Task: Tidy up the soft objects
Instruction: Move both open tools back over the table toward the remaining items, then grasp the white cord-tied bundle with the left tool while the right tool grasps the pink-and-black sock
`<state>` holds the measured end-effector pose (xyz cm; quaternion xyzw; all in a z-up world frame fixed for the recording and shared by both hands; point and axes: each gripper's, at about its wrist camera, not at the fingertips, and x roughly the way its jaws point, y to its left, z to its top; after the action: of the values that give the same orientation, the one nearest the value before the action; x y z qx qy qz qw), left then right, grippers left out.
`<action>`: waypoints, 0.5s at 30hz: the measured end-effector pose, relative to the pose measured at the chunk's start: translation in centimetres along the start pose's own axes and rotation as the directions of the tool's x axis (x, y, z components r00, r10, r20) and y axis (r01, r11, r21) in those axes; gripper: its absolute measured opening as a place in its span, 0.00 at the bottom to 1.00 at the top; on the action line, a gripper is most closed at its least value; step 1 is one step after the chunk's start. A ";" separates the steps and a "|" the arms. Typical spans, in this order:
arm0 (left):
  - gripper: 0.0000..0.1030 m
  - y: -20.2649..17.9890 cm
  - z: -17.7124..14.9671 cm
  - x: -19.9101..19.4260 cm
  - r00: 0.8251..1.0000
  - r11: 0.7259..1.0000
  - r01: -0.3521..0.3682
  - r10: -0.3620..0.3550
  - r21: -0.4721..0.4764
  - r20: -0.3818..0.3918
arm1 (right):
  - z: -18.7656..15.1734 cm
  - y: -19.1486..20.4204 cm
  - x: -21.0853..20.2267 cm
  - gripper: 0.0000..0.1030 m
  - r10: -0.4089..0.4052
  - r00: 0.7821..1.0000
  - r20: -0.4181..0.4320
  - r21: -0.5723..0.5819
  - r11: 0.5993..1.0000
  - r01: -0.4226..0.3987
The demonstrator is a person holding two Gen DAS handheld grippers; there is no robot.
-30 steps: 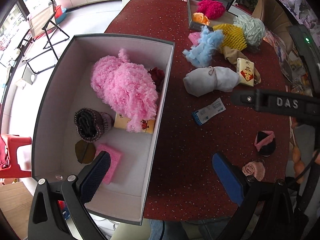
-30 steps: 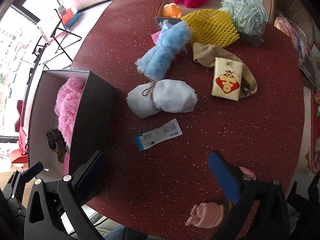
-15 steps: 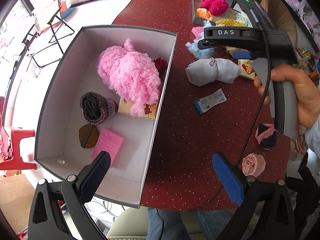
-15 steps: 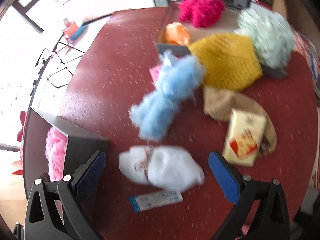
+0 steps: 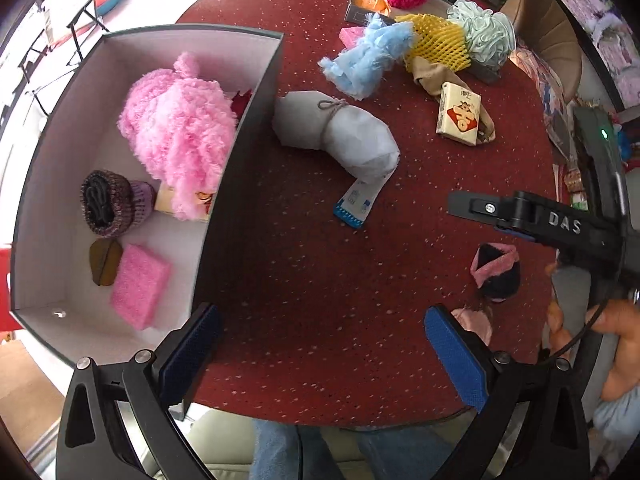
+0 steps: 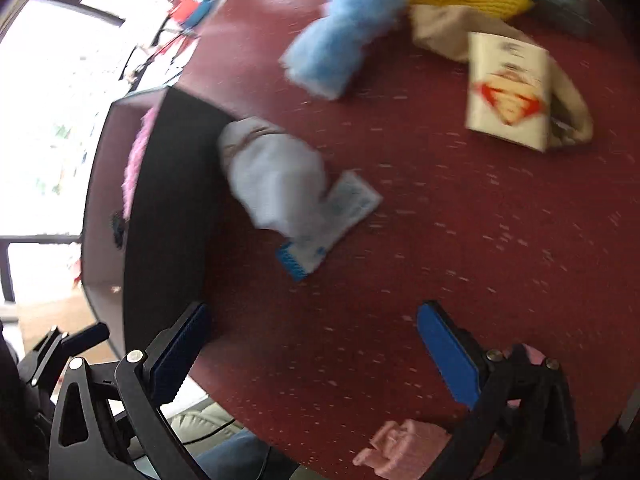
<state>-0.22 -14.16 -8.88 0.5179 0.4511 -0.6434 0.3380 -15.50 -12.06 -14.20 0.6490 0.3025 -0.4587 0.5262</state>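
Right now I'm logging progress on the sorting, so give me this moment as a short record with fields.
container: grey box at table's left
in box: pink fluffy bundle, knit roll, pink sponge
beside box: white tied bundle, one end at the box wall, lying over a blue-edged packet
farther back: blue fluffy piece, yellow mesh, tissue pack
near edge: black-and-pink sock roll
left gripper: open, empty
right gripper: open, empty, view blurred

Red speckled table (image 5: 320,288), bright windows (image 6: 44,92)
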 end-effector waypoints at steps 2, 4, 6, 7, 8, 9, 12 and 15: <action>0.99 -0.1 1.2 1.5 0.998 0.996 0.045 -0.047 -0.079 -0.027 | -0.8 -2.7 -1.7 1.00 -0.067 0.997 0.050 0.123 0.991 0.060; 0.99 -0.3 2.6 2.8 0.997 0.982 0.067 -0.074 -0.177 -0.034 | -1.4 -5.1 -3.5 1.00 -0.110 0.989 0.099 0.219 0.972 0.086; 0.99 -0.6 3.9 3.7 0.996 0.964 0.080 -0.089 -0.253 -0.023 | -2.2 -7.0 -5.3 1.00 -0.166 0.977 0.136 0.275 0.953 0.124; 0.99 -0.7 4.6 4.0 0.996 0.952 0.084 -0.089 -0.294 -0.003 | -2.5 -7.8 -6.0 1.00 -0.180 0.973 0.143 0.292 0.947 0.132; 0.99 -0.9 5.2 4.3 0.997 0.941 0.080 -0.080 -0.328 0.016 | -3.1 -8.5 -6.4 1.00 -0.188 0.972 0.143 0.308 0.942 0.137; 0.99 -1.0 6.0 4.6 0.997 0.928 0.076 -0.068 -0.364 0.033 | -3.7 -9.2 -6.8 1.00 -0.196 0.970 0.142 0.329 0.934 0.141; 0.99 -1.2 7.9 5.7 0.998 0.886 0.055 -0.042 -0.461 0.039 | -5.5 -10.6 -7.0 1.00 -0.205 0.971 0.123 0.362 0.920 0.148; 0.99 -1.0 9.2 7.2 0.999 0.841 0.044 -0.028 -0.539 0.038 | -7.3 -11.7 -7.1 1.00 -0.222 0.968 0.116 0.382 0.910 0.163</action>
<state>-6.18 -22.14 -15.14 0.3842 0.6187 -0.5041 0.4642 -26.55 -1.30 -12.25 0.6654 0.2310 -0.6066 0.3687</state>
